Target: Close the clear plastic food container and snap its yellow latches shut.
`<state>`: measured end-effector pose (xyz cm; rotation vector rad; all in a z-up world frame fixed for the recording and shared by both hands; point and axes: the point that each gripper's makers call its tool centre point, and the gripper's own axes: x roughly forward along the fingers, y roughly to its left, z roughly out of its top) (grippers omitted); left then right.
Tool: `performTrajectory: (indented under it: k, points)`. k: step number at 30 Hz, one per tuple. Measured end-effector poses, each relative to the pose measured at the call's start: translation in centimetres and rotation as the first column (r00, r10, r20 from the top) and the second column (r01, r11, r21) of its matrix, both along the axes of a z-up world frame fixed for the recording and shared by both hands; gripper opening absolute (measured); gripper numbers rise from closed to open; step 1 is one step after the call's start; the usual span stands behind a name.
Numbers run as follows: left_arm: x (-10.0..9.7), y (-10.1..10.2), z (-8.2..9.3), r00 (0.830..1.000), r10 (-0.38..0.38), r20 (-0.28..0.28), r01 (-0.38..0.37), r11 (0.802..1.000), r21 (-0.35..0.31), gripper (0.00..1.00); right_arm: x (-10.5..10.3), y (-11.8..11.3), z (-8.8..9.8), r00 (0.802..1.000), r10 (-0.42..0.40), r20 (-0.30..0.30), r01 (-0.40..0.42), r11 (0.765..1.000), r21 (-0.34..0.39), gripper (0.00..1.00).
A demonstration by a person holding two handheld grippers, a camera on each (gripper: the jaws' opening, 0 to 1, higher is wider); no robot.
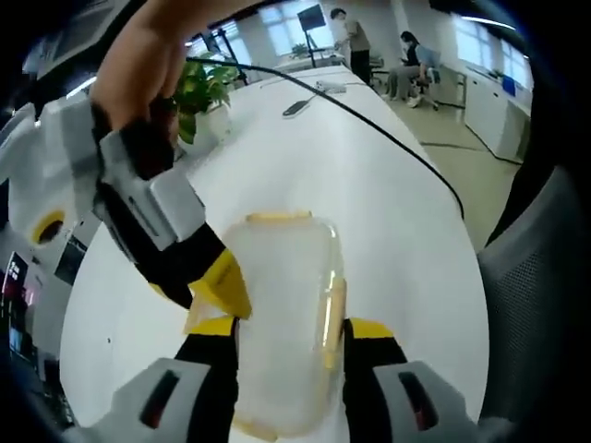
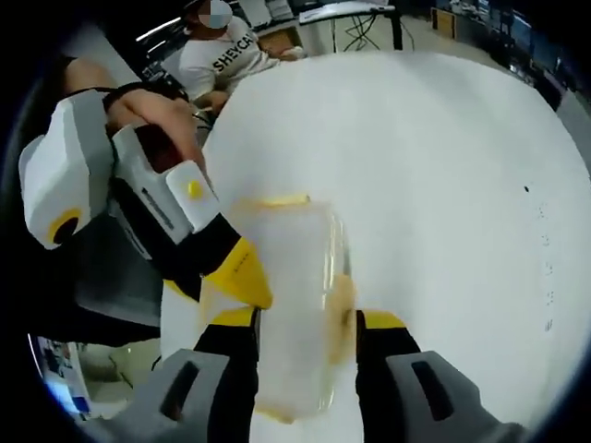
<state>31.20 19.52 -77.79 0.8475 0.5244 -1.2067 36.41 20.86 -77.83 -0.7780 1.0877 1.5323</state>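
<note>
The clear plastic container [image 1: 282,323] lies on the white table [image 1: 369,175] with its lid on. Yellow latches show at its far end [image 1: 277,217] and along its right side [image 1: 336,309]. My left gripper [image 1: 291,328] is open, one yellow-tipped jaw on each side of the container. A hand brings the right gripper's yellow tip [image 1: 222,286] in from the left, against the container's left edge. In the right gripper view the container [image 2: 295,295] sits between the open right gripper's [image 2: 305,323] jaws, and the left gripper's tip [image 2: 240,272] rests at its left edge.
A black cable [image 1: 388,138] runs across the table beyond the container. A potted plant [image 1: 203,92] stands at the far left and a small dark device [image 1: 297,108] lies behind it. People sit in the background, one at the table's far edge [image 2: 222,55].
</note>
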Motion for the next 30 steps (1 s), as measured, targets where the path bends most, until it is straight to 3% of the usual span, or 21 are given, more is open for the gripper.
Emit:
performTrajectory:
  k: [3, 8, 19, 20, 21, 30]
  points:
    - [0.0, -0.1, 0.0, 1.000, 0.001, -0.005, -0.001, 1.000, -0.002, 0.39, 0.1, -0.1, -0.3, 1.000, -0.014, 0.002, 0.014, 1.000, -0.012, 0.32]
    - [0.0, -0.1, -0.1, 1.000, -0.004, -0.009, 0.004, 1.000, -0.003, 0.39, -0.3, 0.5, -0.9, 0.995, -0.077, -0.065, 0.074, 0.996, -0.047, 0.38]
    - [0.2, 0.0, -0.2, 1.000, 0.005, -0.029, -0.005, 1.000, 0.005, 0.37, -0.6, 0.5, -1.1, 0.998, -0.013, -0.065, 0.007, 0.996, -0.088, 0.34]
    - [0.0, -0.2, -0.2, 0.999, -0.013, -0.030, 0.013, 1.000, 0.012, 0.37, -0.5, 2.3, -1.1, 0.995, -0.045, -0.084, 0.045, 0.999, -0.011, 0.34]
    - [-0.1, -0.3, -0.2, 0.999, 0.002, -0.033, -0.002, 1.000, 0.012, 0.37, -0.3, 1.2, -0.9, 0.996, -0.022, -0.086, 0.017, 0.998, -0.062, 0.34]
    - [0.4, 0.1, -0.3, 0.999, 0.027, -0.035, -0.026, 0.999, 0.037, 0.35, -0.9, 0.8, -0.9, 0.996, 0.022, -0.082, -0.030, 0.995, -0.100, 0.37]
